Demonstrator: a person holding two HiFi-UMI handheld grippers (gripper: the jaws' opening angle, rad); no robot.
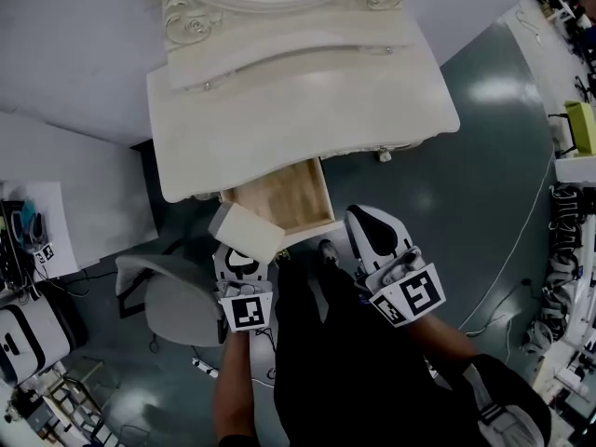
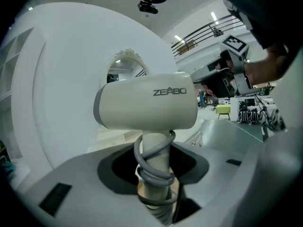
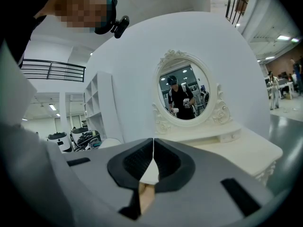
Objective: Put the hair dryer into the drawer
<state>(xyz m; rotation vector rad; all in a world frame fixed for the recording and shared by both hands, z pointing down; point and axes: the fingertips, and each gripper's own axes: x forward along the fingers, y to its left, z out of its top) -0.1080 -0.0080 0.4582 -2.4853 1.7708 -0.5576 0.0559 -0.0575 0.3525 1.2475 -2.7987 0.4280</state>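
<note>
Item one, hair dryer (image 2: 147,100): your left gripper (image 1: 240,266) has its jaws clamped on the cord-wrapped handle, holding the dryer at the front corner of the open drawer (image 1: 284,198) of the dressing table (image 1: 307,110). Item two, your right gripper (image 3: 153,152): jaws closed together, nothing between them, near the drawer's other front corner.

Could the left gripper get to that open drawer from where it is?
Probably yes. The drawer is pulled out with its top open, and the left gripper, holding the hair dryer, sits just at its front corner with nothing between them.
</note>
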